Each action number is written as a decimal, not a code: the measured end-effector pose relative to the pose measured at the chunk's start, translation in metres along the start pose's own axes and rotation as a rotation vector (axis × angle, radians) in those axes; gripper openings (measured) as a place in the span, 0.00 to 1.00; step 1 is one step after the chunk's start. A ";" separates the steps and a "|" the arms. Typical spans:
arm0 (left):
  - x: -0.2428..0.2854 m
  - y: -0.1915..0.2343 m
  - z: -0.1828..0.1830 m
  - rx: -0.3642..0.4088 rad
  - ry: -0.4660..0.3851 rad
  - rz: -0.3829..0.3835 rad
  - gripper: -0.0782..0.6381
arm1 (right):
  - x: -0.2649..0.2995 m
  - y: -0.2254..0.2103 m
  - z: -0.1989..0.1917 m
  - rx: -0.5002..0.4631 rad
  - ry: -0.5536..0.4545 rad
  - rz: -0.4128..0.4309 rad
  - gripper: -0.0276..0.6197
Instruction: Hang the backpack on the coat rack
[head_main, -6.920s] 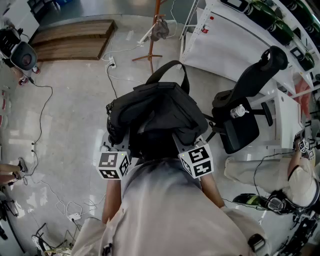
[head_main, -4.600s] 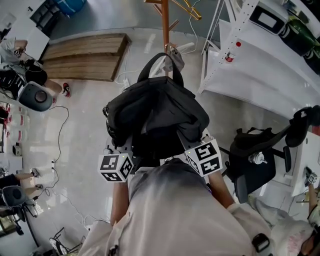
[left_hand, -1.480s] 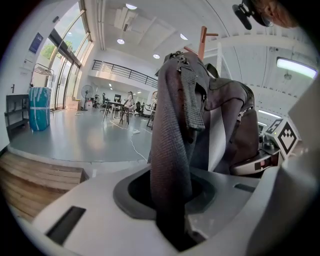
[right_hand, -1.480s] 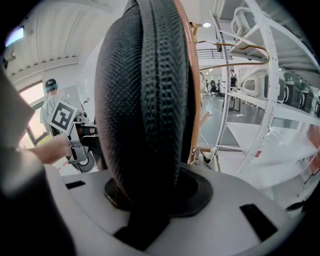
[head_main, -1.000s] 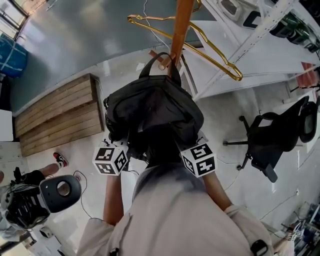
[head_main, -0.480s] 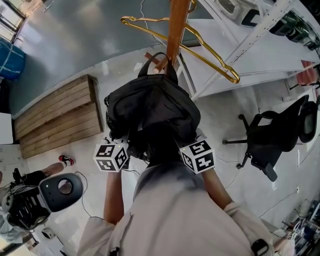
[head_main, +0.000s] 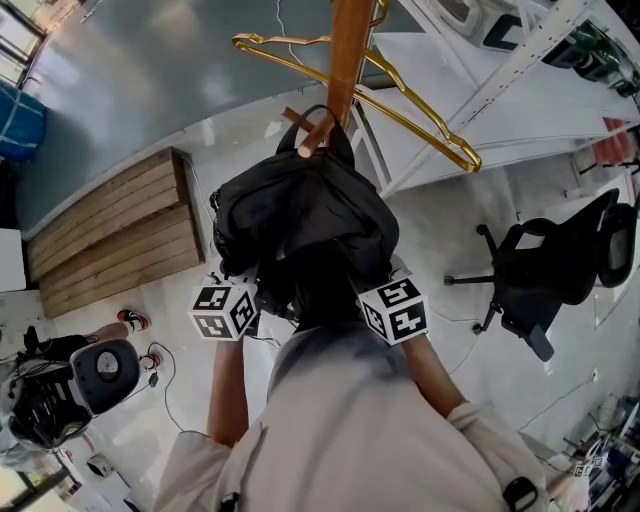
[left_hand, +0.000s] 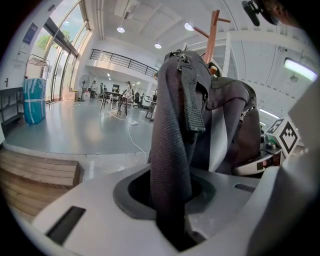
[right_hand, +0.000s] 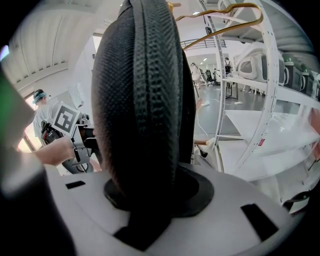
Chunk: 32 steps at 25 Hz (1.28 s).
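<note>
A black backpack (head_main: 300, 225) hangs in front of me, held from below by both grippers. Its top handle loop (head_main: 318, 120) lies round a wooden peg (head_main: 310, 137) of the coat rack pole (head_main: 347, 55). My left gripper (head_main: 250, 288) is shut on a grey fabric fold of the backpack (left_hand: 172, 150), seen running into the left gripper (left_hand: 172, 232) in its own view. A thick black padded part of the backpack (right_hand: 142, 100) is clamped in my right gripper (right_hand: 145, 225). In the head view the right gripper (head_main: 372, 282) has its jaws hidden under the bag.
A gold hanger (head_main: 410, 105) hangs on the rack above the bag. White shelving (head_main: 500, 70) stands right of the pole, an office chair (head_main: 555, 265) further right. A wooden platform (head_main: 110, 235) lies on the floor at left. A person with a round device (head_main: 100, 368) is at lower left.
The backpack and both grippers have sunk slightly toward the pole's base, with the handle loop staying round the peg. The round device at lower left has shifted left.
</note>
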<state>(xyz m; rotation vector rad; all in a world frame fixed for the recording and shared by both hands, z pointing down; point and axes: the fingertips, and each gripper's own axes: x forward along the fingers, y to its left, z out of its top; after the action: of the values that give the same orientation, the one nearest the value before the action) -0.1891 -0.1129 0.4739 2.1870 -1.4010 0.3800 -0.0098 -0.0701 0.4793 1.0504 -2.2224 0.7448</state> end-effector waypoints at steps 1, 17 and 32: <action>0.001 0.000 0.000 -0.001 0.002 0.000 0.22 | 0.001 -0.001 0.000 0.002 0.001 0.000 0.23; 0.019 0.002 -0.008 -0.016 0.040 -0.001 0.22 | 0.012 -0.014 -0.006 0.024 0.030 0.010 0.23; 0.032 0.009 -0.022 -0.033 0.074 0.007 0.22 | 0.025 -0.020 -0.016 0.042 0.069 0.017 0.23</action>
<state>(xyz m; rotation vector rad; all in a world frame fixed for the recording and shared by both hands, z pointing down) -0.1825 -0.1281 0.5108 2.1206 -1.3656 0.4319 -0.0033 -0.0821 0.5126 1.0114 -2.1685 0.8258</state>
